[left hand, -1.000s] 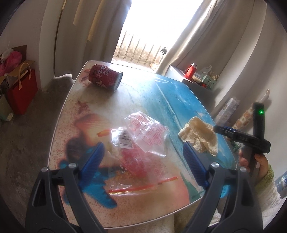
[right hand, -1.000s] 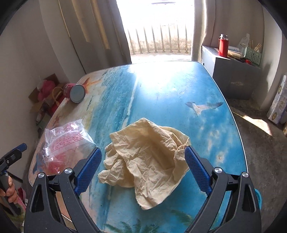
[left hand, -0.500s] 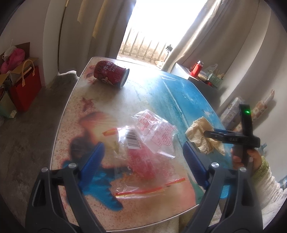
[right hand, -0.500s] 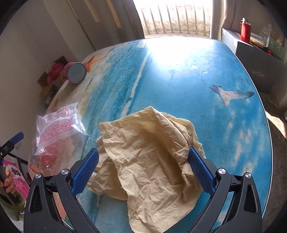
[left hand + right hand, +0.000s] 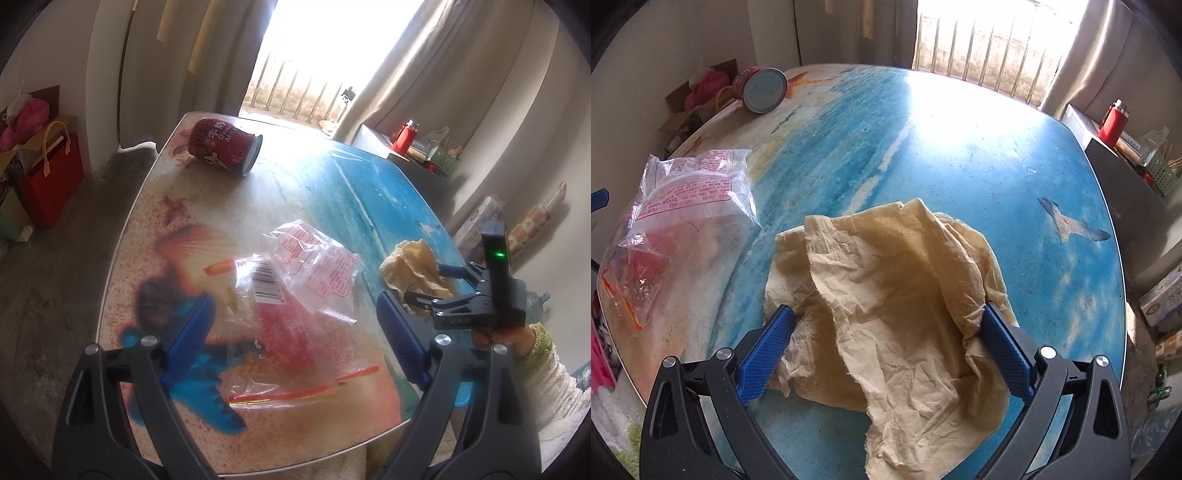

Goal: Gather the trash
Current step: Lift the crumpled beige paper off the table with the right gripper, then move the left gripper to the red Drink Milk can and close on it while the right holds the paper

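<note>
My left claw [image 5: 291, 325] hangs wide over the clear printed bags [image 5: 295, 280], barcode showing, the red can [image 5: 223, 146] reading "MIL" beyond. My right claw [image 5: 886, 332] has dropped since a second ago: wide, straddling the crumpled tan paper [image 5: 886, 291] on the counter [image 5: 960, 147], ready to pinch.

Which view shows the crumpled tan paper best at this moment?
The right wrist view: the crumpled tan paper fills the middle of the picture, lying between the open right gripper blue fingers. In the left wrist view it is small, at the table's right edge, partly hidden by that gripper.
</note>
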`<state>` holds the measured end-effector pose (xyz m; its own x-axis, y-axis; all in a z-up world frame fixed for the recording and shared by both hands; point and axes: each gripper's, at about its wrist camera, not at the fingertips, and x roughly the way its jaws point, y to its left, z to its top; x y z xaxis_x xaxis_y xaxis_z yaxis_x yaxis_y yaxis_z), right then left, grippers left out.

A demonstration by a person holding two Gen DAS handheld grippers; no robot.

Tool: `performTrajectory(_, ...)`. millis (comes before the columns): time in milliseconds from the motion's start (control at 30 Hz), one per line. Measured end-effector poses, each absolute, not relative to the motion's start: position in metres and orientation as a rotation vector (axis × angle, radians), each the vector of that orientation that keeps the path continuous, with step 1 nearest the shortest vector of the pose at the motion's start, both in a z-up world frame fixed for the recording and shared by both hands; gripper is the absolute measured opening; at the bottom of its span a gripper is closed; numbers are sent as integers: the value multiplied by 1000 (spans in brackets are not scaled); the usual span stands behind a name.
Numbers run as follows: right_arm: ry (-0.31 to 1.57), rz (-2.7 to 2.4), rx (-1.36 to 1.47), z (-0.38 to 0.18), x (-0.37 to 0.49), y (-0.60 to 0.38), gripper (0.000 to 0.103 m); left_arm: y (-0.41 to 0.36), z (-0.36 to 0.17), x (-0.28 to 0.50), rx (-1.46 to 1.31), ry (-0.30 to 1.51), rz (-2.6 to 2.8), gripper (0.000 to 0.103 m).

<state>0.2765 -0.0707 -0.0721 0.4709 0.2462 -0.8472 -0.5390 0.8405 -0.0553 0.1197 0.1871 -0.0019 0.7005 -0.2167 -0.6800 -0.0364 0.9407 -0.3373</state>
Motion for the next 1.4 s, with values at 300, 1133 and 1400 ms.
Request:
performTrajectory(300,957,406,-263,-66,280,-87,62,185,-1,120,-335,792,-103,85)
performTrajectory(1133,957,421,-6,-45,228,-108,9,216,17,140,-331,735,-58,85)
performTrajectory(1400,983,399,-21,-60,222,-101,9,260,24,211,-631,769,-75,85)
